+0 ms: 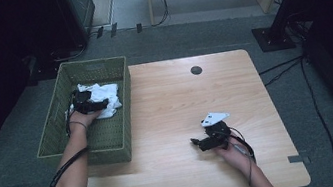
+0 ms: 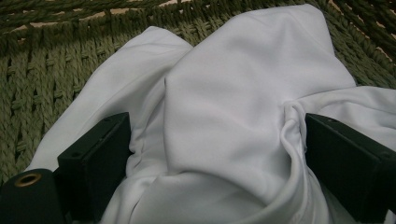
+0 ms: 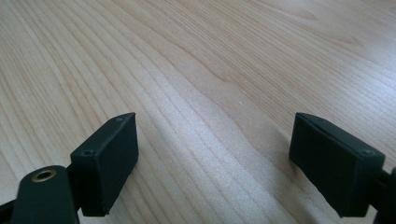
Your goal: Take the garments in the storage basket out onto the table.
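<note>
White cloth (image 2: 233, 107), soft and crumpled into folds, lies inside the green woven basket (image 1: 110, 133). Left gripper (image 2: 215, 154) straddles it, jaws wide. Right gripper (image 1: 201, 142), beside the basket, gapes over bare table (image 1: 175, 97).

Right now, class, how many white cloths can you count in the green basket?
1: a crumpled white cloth lies at the far end of the green basket. Its folds could hide another piece.

High view dim, corners dark; gripper views bright, sharp; soft shadows.
</note>
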